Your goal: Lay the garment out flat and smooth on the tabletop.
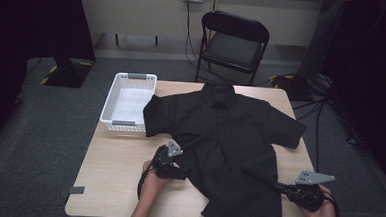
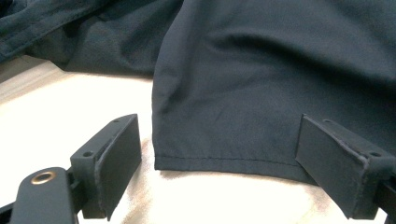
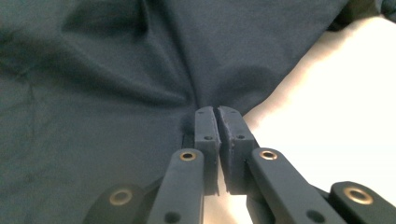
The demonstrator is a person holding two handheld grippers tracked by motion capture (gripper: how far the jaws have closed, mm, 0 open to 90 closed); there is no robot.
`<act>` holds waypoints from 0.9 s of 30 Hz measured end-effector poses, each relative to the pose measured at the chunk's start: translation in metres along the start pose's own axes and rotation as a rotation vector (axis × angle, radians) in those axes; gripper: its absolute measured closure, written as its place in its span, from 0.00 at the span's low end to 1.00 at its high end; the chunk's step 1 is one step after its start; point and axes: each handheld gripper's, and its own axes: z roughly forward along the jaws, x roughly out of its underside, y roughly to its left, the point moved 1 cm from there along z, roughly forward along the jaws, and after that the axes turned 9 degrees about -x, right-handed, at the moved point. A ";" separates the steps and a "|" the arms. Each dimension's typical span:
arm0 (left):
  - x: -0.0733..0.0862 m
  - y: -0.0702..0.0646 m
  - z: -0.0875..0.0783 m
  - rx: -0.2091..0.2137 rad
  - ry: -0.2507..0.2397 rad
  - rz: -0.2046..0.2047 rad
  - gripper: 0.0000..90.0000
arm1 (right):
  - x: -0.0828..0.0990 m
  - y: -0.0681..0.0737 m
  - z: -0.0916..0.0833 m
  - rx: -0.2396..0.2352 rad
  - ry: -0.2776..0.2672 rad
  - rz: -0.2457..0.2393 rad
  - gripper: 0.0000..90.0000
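On the table [image 1: 113, 159], a black shirt [image 1: 229, 140] lies spread out, collar toward the far edge, beside a white basket [image 1: 127, 102]. At its right side, the right gripper [image 3: 216, 114] has its jaws pinched together on the fabric. The left gripper [image 2: 217, 158] holds its jaws wide apart around the hem, gripping nothing.

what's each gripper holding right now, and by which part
The right gripper is shut on the black shirt, pinching its side edge near the hem. The left gripper holds nothing; its jaws stand open around the hem corner.
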 end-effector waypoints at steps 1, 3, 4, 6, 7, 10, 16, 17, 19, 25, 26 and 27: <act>0.000 0.000 0.000 0.000 0.000 0.000 0.15 | 0.002 0.002 -0.001 -0.003 0.001 0.003 0.95; 0.000 0.000 0.000 0.000 0.000 0.000 0.15 | 0.007 0.005 -0.003 -0.007 0.006 0.009 0.95; 0.000 0.000 0.000 0.000 0.000 0.000 0.15 | 0.009 0.006 -0.004 -0.009 0.008 0.009 0.95; 0.000 0.000 0.000 0.001 0.000 0.000 0.15 | 0.014 0.009 -0.006 -0.008 0.018 0.006 0.94; 0.000 0.000 0.000 0.000 0.000 0.001 0.15 | 0.016 0.010 -0.007 -0.004 0.025 0.003 0.94; 0.000 0.000 0.000 0.000 0.000 0.001 0.15 | 0.019 0.015 -0.009 -0.011 0.026 0.000 0.93; 0.000 0.000 0.000 0.000 0.000 0.001 0.15 | 0.019 0.017 -0.013 0.016 0.013 0.014 0.66; 0.000 0.000 0.000 0.000 -0.001 0.001 0.15 | 0.017 0.015 -0.012 0.029 0.008 0.024 0.60; 0.000 0.000 0.000 0.000 0.000 0.001 0.15 | 0.012 0.009 -0.012 0.046 -0.015 0.055 0.49; 0.000 0.000 0.000 0.001 0.000 -0.001 0.15 | -0.011 -0.021 -0.006 0.084 -0.073 0.120 0.42; 0.000 0.000 0.000 0.001 0.000 -0.001 0.15 | -0.015 -0.025 -0.003 0.084 -0.083 0.127 0.43; 0.000 0.000 0.000 0.000 0.000 0.000 0.15 | -0.019 -0.030 0.000 0.086 -0.081 0.140 0.44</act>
